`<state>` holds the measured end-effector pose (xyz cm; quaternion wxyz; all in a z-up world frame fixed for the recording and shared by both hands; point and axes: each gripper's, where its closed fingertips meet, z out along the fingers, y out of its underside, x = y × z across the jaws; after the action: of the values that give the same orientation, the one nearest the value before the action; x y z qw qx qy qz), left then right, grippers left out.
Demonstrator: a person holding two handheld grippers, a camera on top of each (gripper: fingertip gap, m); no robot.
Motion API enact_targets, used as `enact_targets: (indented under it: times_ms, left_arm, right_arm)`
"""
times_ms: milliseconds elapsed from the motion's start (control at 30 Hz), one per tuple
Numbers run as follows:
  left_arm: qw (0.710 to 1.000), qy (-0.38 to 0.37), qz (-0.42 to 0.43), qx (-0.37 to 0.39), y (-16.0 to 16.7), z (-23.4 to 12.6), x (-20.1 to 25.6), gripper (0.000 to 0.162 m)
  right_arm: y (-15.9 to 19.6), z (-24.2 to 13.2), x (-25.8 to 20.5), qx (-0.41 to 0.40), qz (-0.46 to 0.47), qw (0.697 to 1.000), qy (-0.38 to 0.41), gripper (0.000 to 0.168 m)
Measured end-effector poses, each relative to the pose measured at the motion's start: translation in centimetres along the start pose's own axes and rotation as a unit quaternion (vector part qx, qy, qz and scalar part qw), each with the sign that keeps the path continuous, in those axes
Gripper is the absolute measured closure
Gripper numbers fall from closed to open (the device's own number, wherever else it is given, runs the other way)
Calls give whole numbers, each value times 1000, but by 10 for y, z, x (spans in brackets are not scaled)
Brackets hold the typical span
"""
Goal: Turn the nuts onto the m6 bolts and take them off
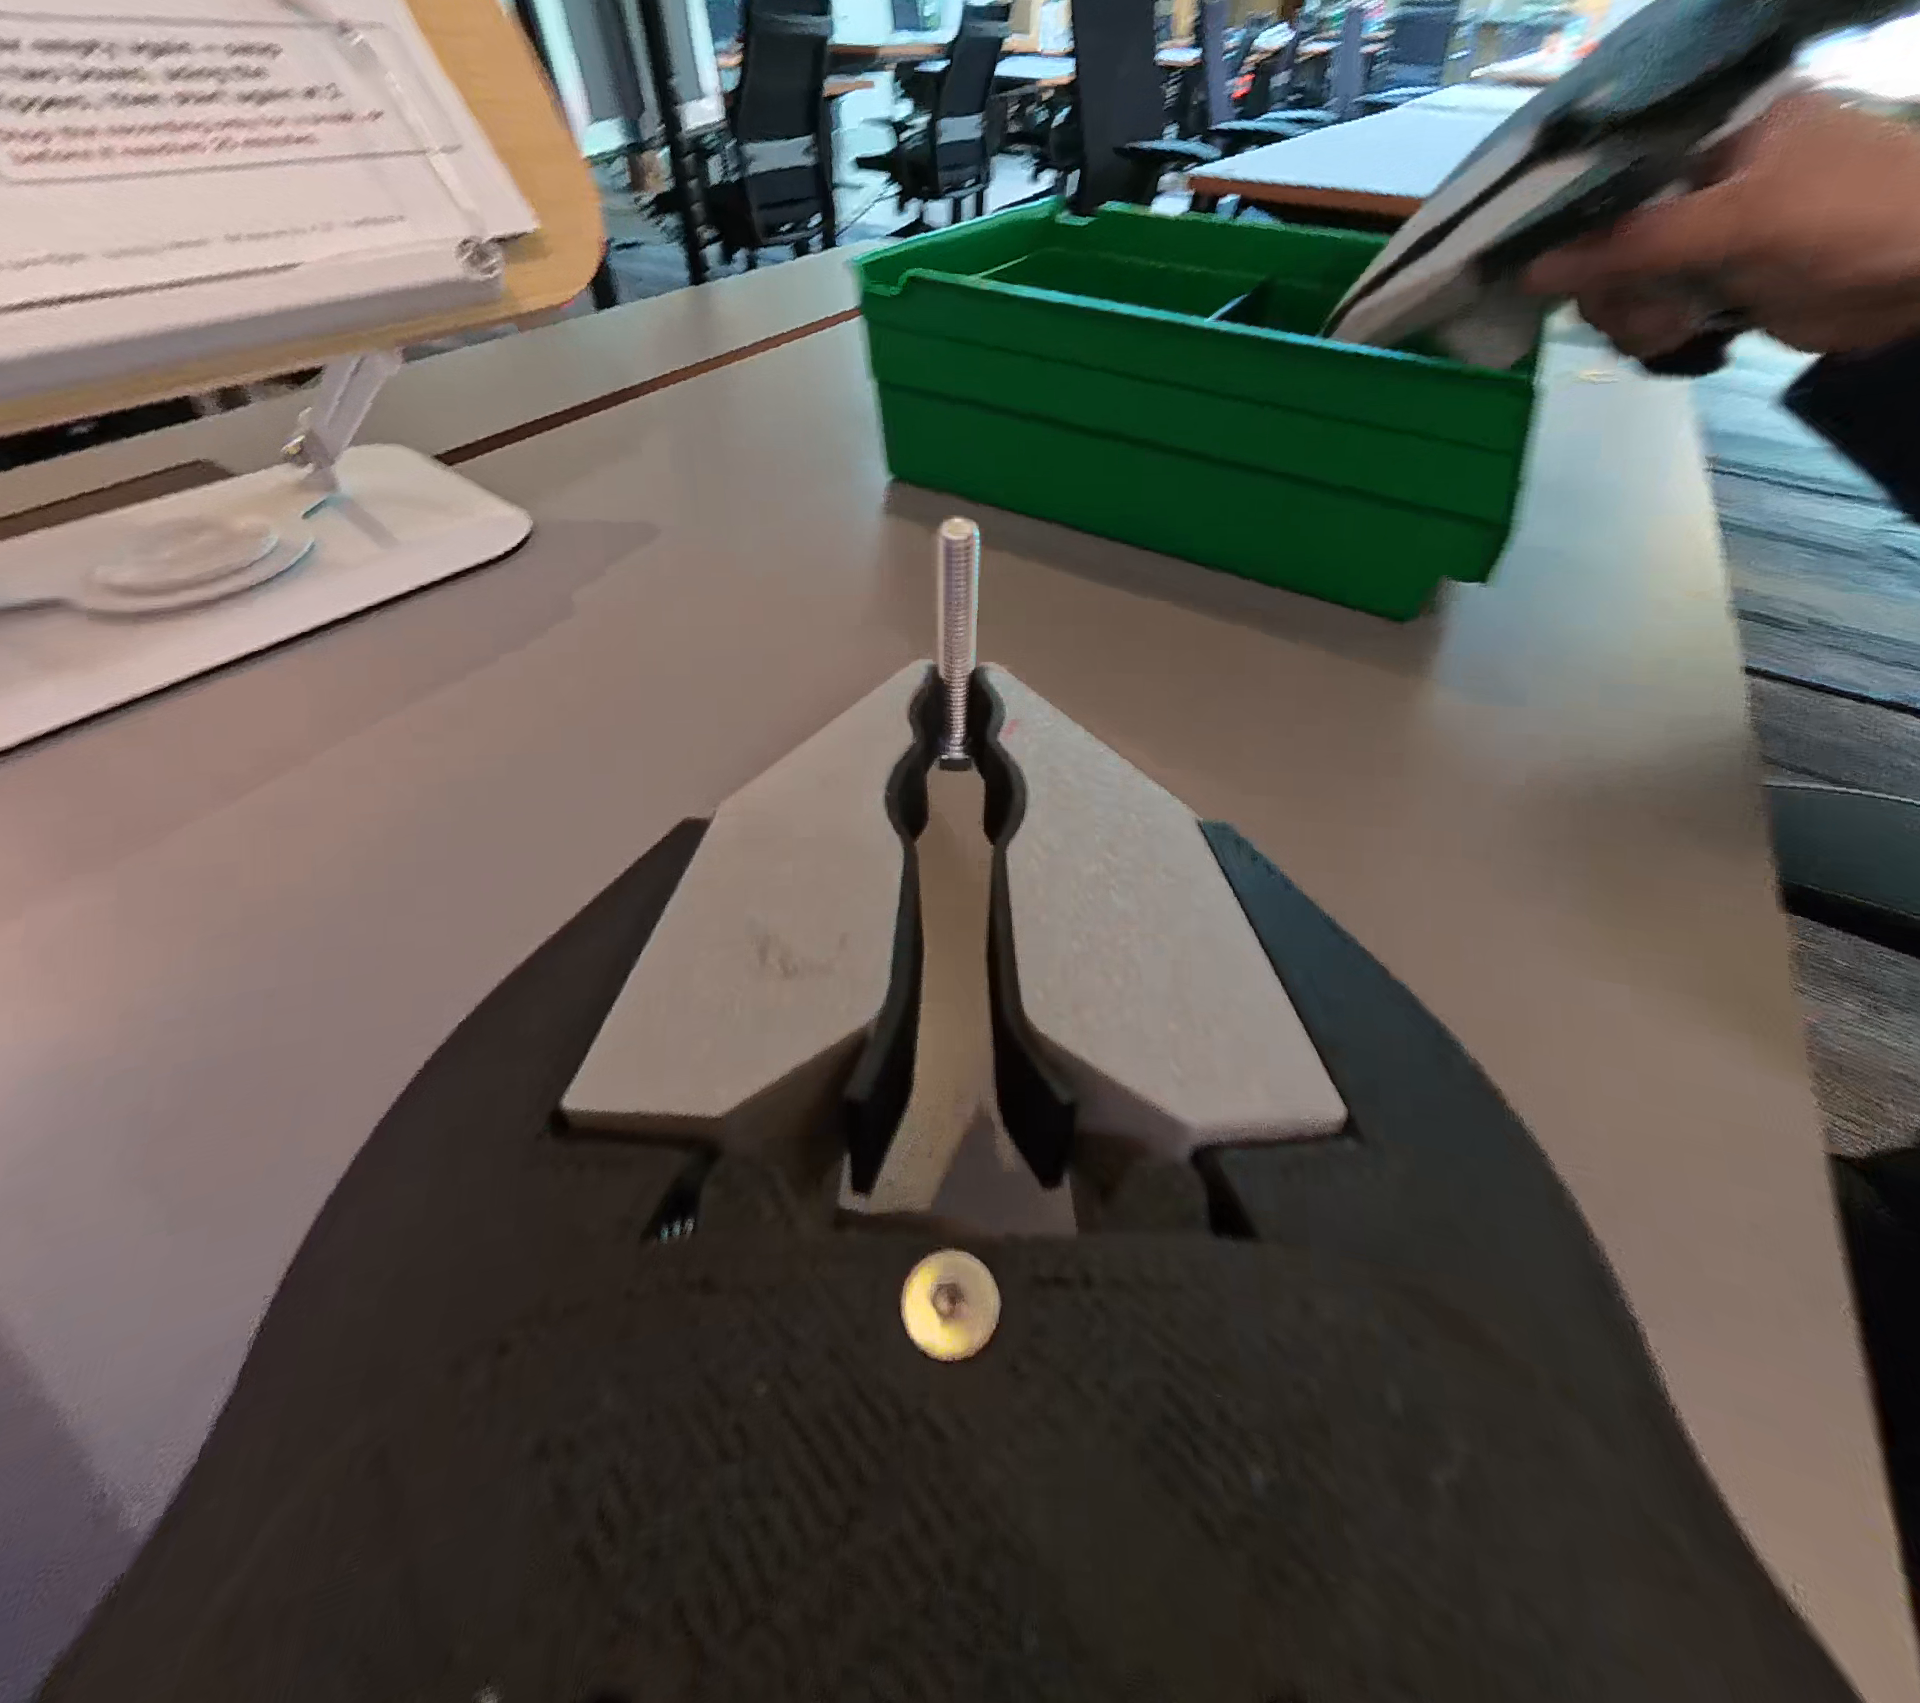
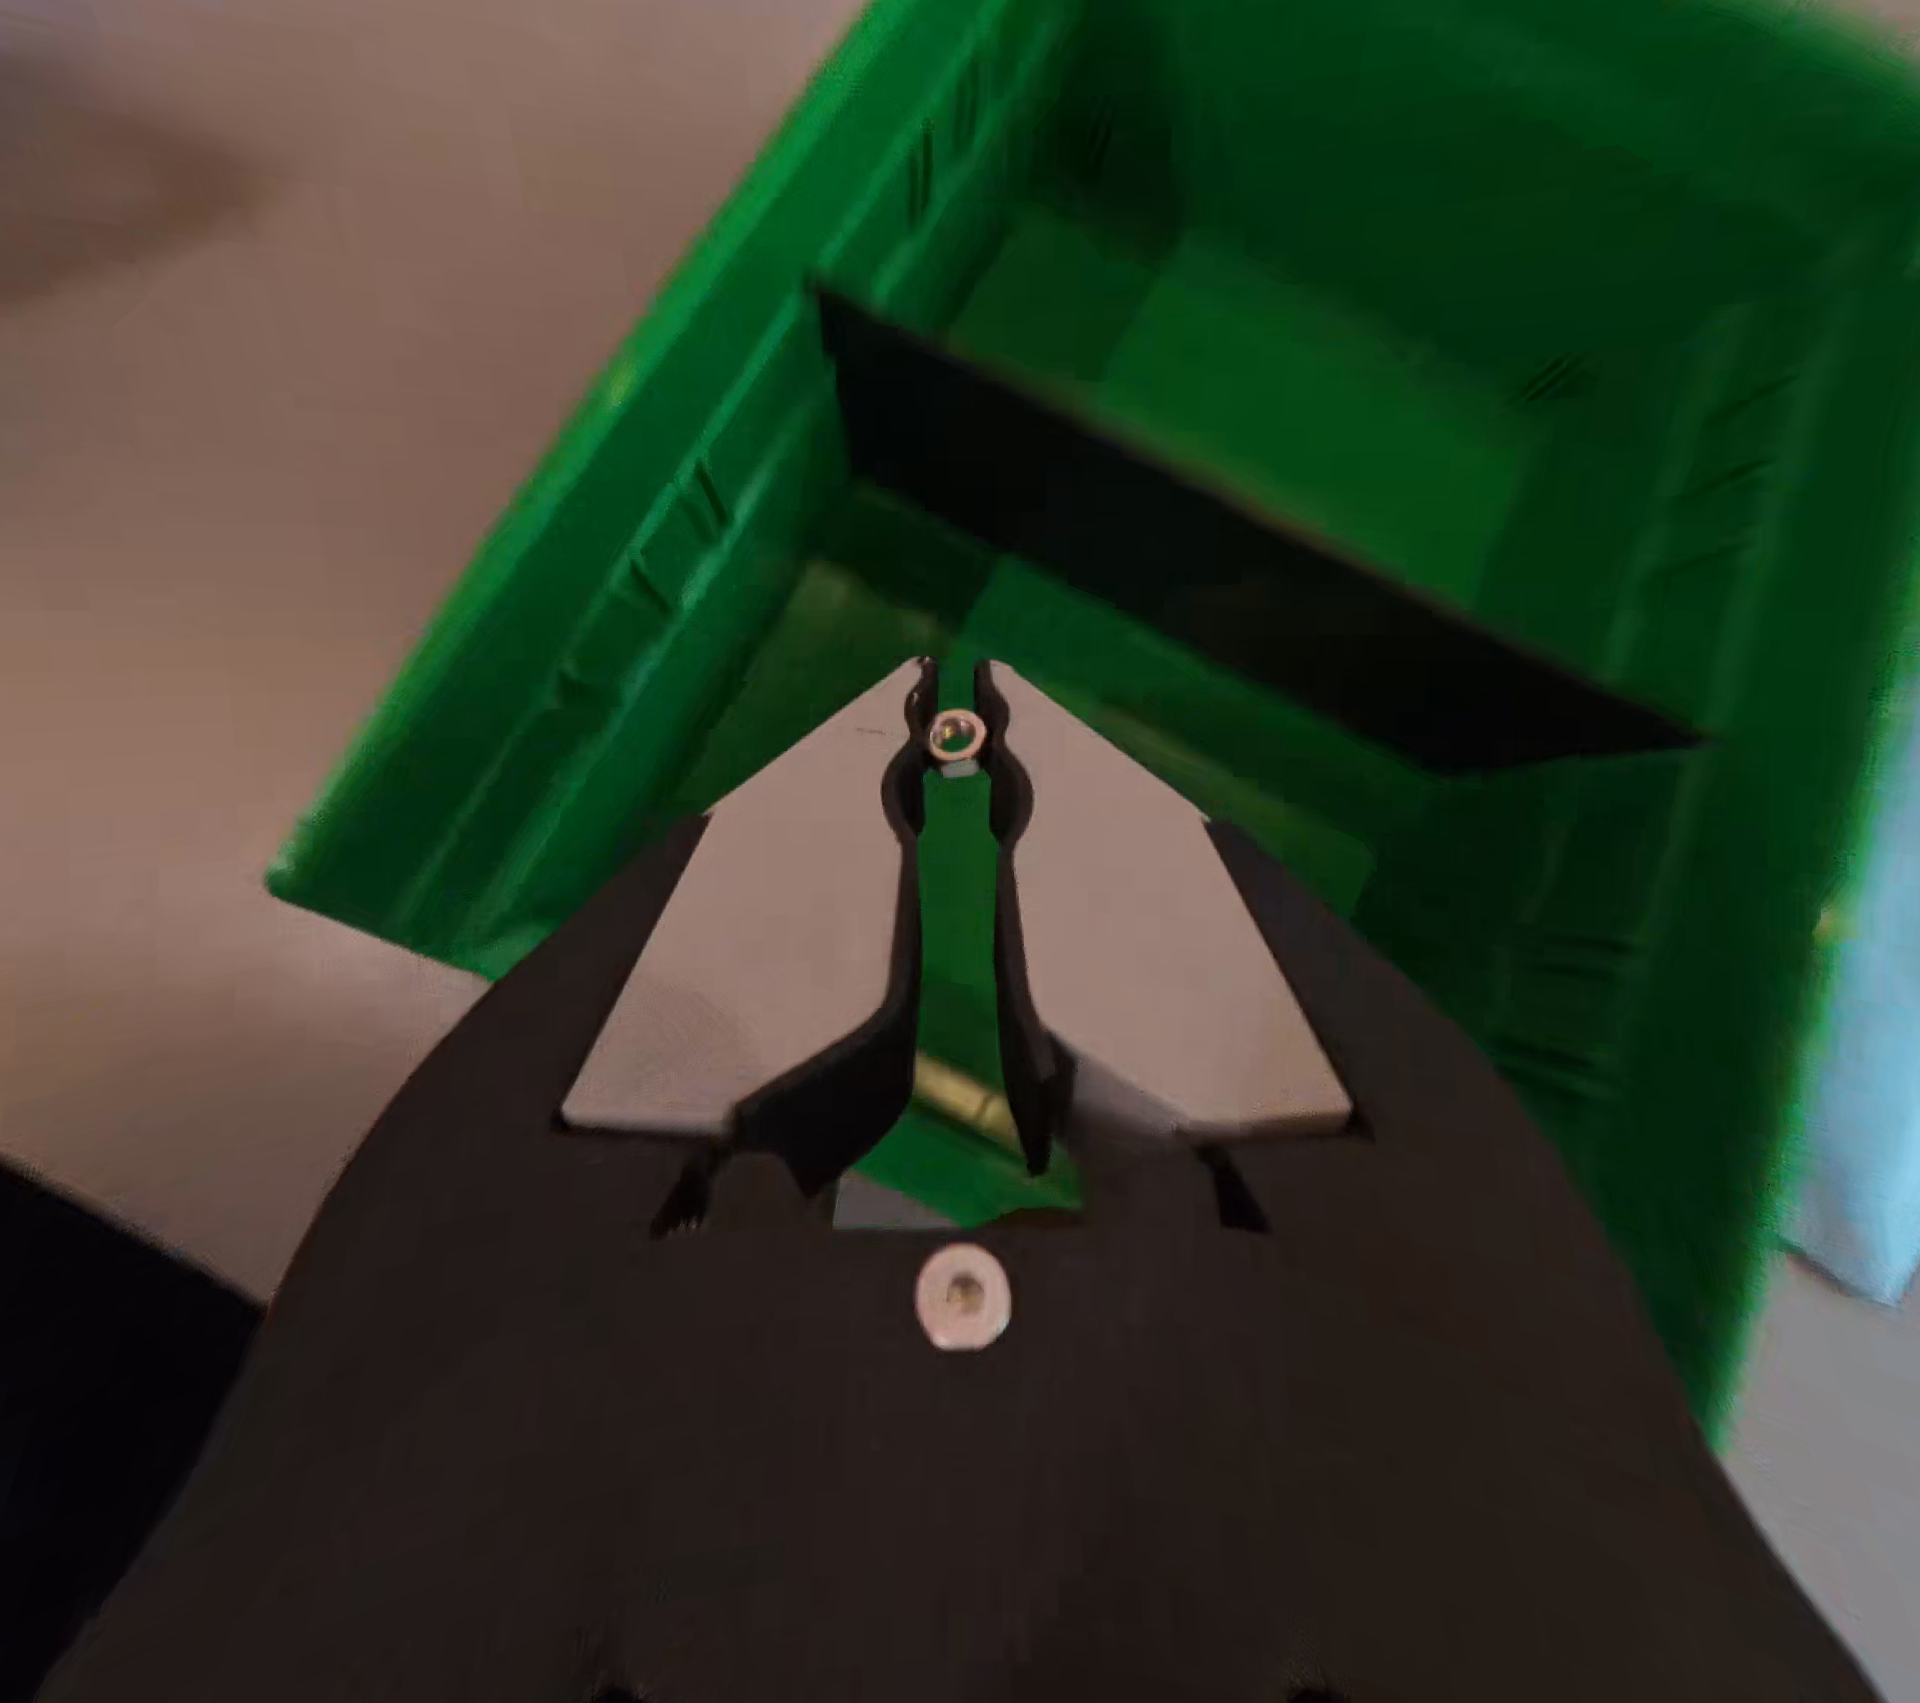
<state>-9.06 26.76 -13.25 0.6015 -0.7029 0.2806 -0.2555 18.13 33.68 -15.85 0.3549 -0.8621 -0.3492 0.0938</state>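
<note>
My left gripper is shut on a silver M6 bolt. It grips the bolt near the head, and the threaded shaft sticks out forward over the table. My right gripper is shut on a small silver nut and hangs over the near compartment of the green bin. In the left wrist view the right gripper dips into the green bin at the right, held by a hand.
A black divider splits the bin. A document stand with white pages and a white base stands at the left on the grey table. The table's right edge drops to the floor. Office chairs stand behind. There is about 30 cm between the tips of the two grippers.
</note>
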Motion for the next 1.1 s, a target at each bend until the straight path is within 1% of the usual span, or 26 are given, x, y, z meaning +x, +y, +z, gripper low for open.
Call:
enact_targets:
  times_ms: [100,167,233,300,333,400,467,533,567,600,667,700,767,800,833,900,933,1100]
  left_arm:
    - [996,72,21,40,-13,-5,29,160]
    - [992,112,33,55,-17,-8,46,160]
    - [989,130,41,54,-16,-9,55,160]
    - [990,124,50,44,-13,-6,55,160]
    - [990,123,50,41,-12,-6,54,160]
    - [990,125,48,43,-13,-6,55,160]
    - [989,131,49,44,-13,-7,57,160]
    - [989,134,54,42,-13,-6,60,160]
    - [988,137,57,40,-12,-6,61,160]
    - [988,138,59,38,-11,-6,62,160]
    - [988,140,60,35,-9,-6,63,160]
    - [988,141,59,35,-10,-6,64,160]
    - [987,145,58,37,-10,-7,65,160]
    - [987,146,58,38,-10,-7,66,160]
    - [987,147,59,38,-10,-7,67,160]
    - [987,144,64,30,-8,-6,67,160]
    - [987,143,67,27,-6,-6,67,160]
    - [990,135,43,21,-5,-3,63,159]
  right_arm:
    - [33,20,-14,-85,-8,996,-36,162]
    - [36,23,-15,-105,-1,994,-38,156]
    - [36,19,-10,-121,-1,992,-27,150]
    - [23,8,4,-102,2,995,20,138]
    - [14,1,5,-87,3,996,30,133]
    - [-12,-15,-10,-35,-3,999,20,130]
    - [-49,-32,-58,49,-38,997,-38,133]
    - [-76,-47,-125,111,-93,981,-128,142]
    - [-83,-52,-158,127,-119,970,-172,145]
    - [-89,-53,-185,138,-135,960,-201,145]
    - [-101,-49,-225,158,-161,946,-232,139]
    - [-106,-43,-238,162,-173,943,-232,138]
    - [-110,-24,-255,158,-191,944,-218,136]
    - [-109,-16,-265,151,-198,942,-226,136]
    - [-109,-10,-274,148,-201,939,-235,140]
    - [-113,-1,-281,157,-204,938,-232,156]
    - [-115,2,-277,161,-200,942,-218,166]
    - [-117,5,-273,173,-200,942,-204,166]
